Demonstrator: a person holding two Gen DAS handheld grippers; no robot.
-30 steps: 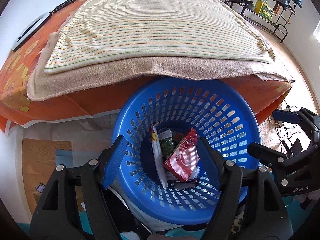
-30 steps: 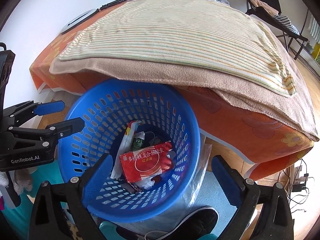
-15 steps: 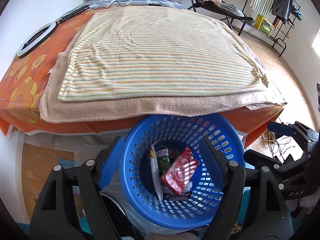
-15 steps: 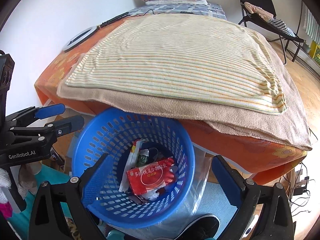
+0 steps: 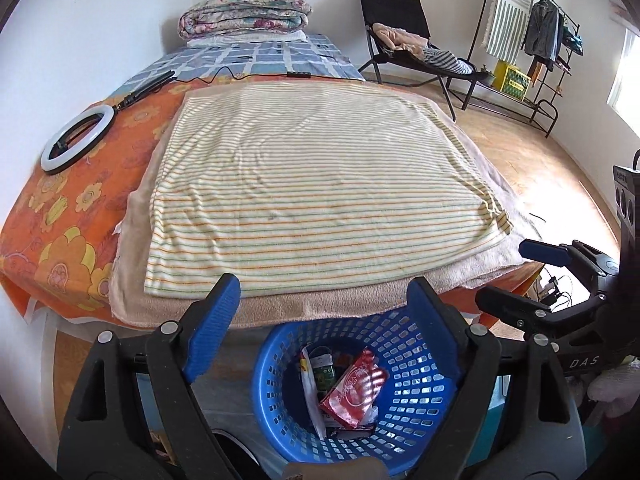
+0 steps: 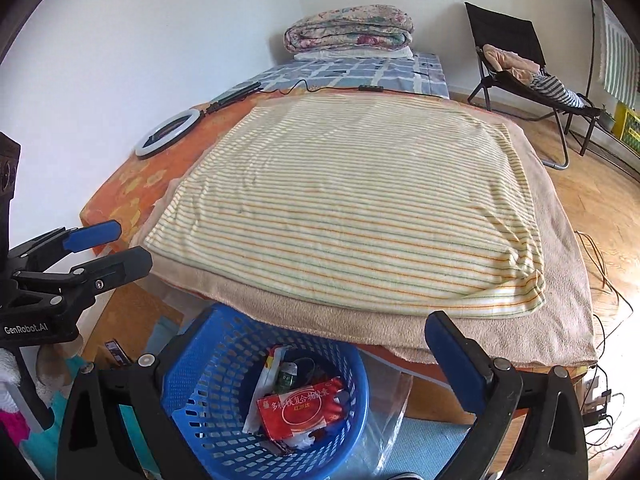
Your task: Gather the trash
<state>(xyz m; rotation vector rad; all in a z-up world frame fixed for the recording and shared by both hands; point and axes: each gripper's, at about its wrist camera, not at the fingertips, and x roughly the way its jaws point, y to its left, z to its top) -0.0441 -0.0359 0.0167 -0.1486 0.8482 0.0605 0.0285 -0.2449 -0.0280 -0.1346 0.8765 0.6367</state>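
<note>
A blue slotted basket point(image 5: 416, 408) point(image 6: 208, 384) stands on the floor at the foot of the bed. Inside lie a red snack packet point(image 5: 352, 392) point(image 6: 300, 408), a white wrapper point(image 5: 314, 396) and a small green-labelled item point(image 5: 322, 370). My left gripper point(image 5: 324, 292) hangs open above the basket with nothing between its blue pads. My right gripper point(image 6: 280, 336) is also open and empty, over the basket's right side. Each gripper shows at the edge of the other's view: the right gripper point(image 5: 520, 276) and the left gripper point(image 6: 120, 244).
A striped towel point(image 5: 320, 200) over a beige blanket covers the bed point(image 5: 60, 208). A ring light point(image 5: 76, 136) lies at its left side, and folded quilts point(image 5: 244, 12) at the head. A folding chair point(image 5: 404, 40) and clothes rack point(image 5: 528, 40) stand on the wooden floor at right.
Both grippers have risen and pulled back from the basket, so it looks smaller and lower. More of the bed and room has come into view. Both stay open.
</note>
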